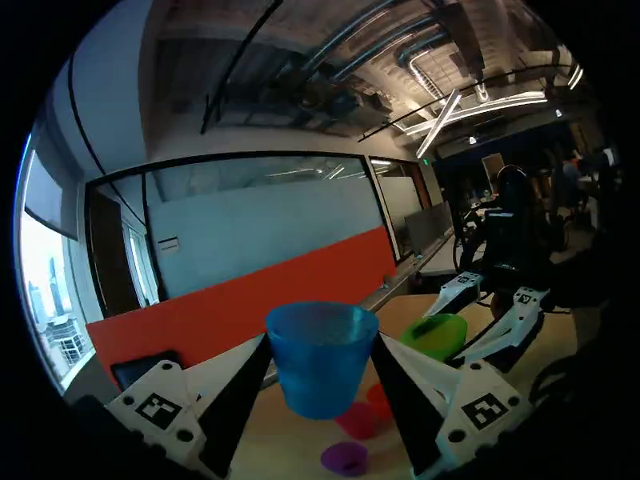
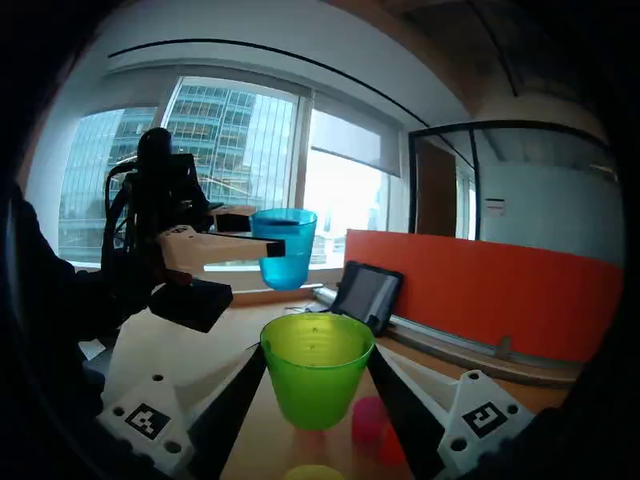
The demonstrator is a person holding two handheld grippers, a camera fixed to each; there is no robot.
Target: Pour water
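Left gripper view: the left claw [image 1: 322,344] pinches a blue cup [image 1: 320,372] above the desk [image 1: 272,448]. The right claw [image 2: 317,356] pinches a green cup [image 2: 316,388].

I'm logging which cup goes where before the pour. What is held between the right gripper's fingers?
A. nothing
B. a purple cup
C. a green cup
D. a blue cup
C: in the right gripper view, the right gripper pinches the green cup between both fingers; the blue cup is in the left gripper.
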